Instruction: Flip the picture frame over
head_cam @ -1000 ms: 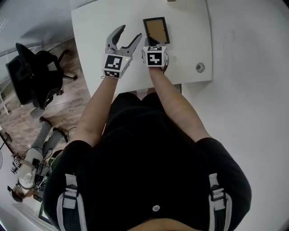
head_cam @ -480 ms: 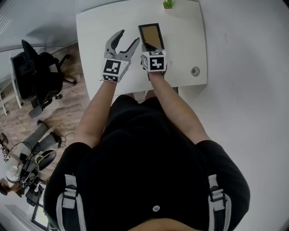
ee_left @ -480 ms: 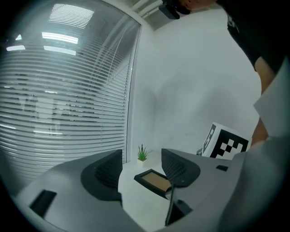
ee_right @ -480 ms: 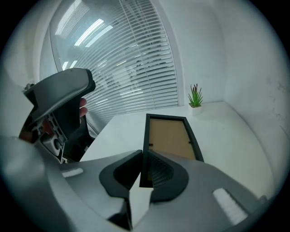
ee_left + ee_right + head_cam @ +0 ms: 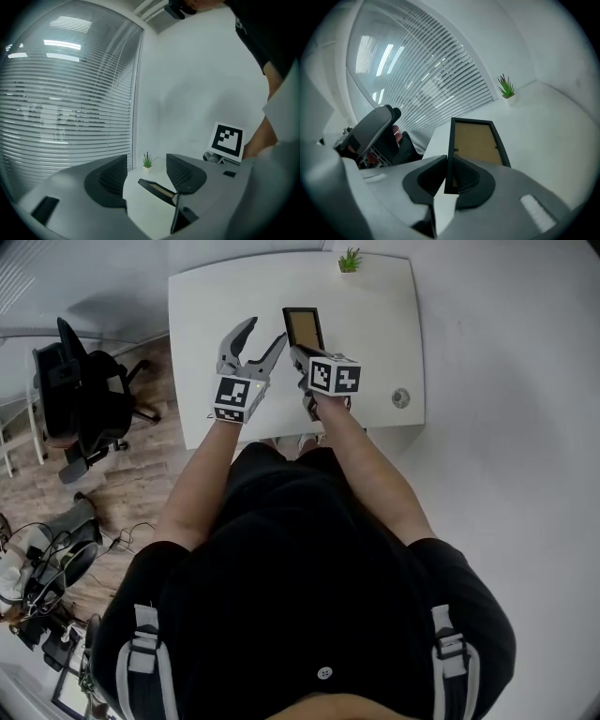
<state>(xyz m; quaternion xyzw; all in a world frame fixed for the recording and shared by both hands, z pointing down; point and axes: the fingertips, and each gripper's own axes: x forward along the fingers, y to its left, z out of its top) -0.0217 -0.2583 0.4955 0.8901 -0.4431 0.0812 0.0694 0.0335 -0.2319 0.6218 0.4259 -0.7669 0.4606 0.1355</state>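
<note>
Table [image 5: 375, 334]: right tool [image 5: 298, 354] pinching picture frame [image 5: 303, 326], since lifted; left tool [image 5: 263, 331] spread, narrowing, empty.

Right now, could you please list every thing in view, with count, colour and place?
table: one, white, head view's top
picture frame: one, black, brown back, tilted up from the table
plant: one, green, white pot, table's far edge
round fitting: one, silver, table's right side
office chair: one, black, floor at left
cables: several, dark, floor, lower left
blinds: one set, pale, beyond the table
person: one, black top, at the table's near edge
left gripper: one, grey, left of the frame, open, jaws just closing slightly, nothing between them
right gripper: one, grey, shut on the frame's near edge
</note>
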